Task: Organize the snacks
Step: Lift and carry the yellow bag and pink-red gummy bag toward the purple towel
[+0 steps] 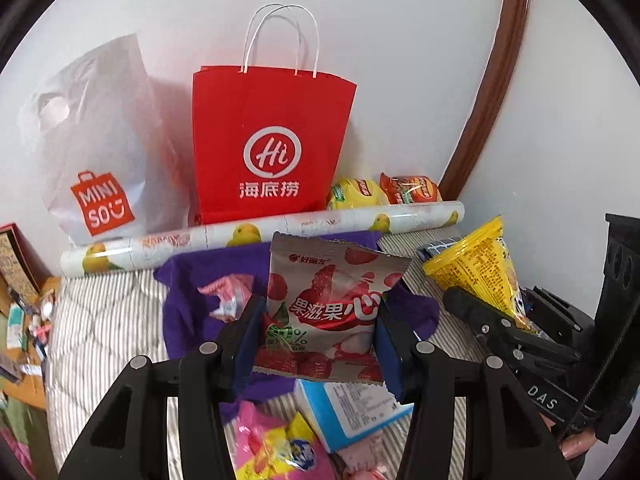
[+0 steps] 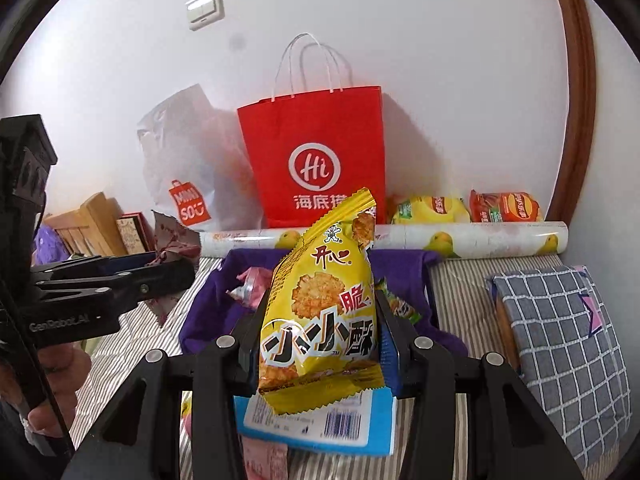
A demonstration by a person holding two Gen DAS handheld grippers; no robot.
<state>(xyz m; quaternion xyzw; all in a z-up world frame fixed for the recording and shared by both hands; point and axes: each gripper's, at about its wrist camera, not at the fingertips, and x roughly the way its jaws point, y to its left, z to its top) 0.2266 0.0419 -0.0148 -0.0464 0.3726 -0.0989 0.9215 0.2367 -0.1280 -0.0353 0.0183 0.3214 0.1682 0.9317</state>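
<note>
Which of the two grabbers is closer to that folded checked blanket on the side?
Right. The right gripper, holding the yellow snack bag, has the checked blanket just off to its right; the left gripper sits further left, beyond it.

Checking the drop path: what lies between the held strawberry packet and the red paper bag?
In the left wrist view, a purple cloth and a fruit-print roll lie between the strawberry packet and the red paper bag.

Both my grippers up side by side, tilted down. Left gripper: jaws clamped on the strawberry snack pouch, pads pressing both edges. Right gripper: jaws clamped on the yellow rice cracker bag. A hand shows behind the left unit.
</note>
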